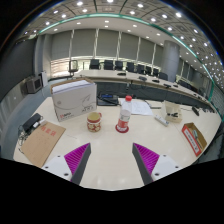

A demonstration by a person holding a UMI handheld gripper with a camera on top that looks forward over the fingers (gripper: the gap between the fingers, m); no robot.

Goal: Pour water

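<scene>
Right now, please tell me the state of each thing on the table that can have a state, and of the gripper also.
gripper: open, holding nothing, fingers apart before the table's near edge.
bottle: upright on the table, beyond the fingers, cap looks on.
cup: upright beside the bottle, contents cannot be told.
white box: closed, standing behind the cup.

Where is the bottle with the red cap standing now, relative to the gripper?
In the gripper view, the bottle stands on the table beyond the open gripper, slightly right of centre, with the cup just to its left.
</scene>
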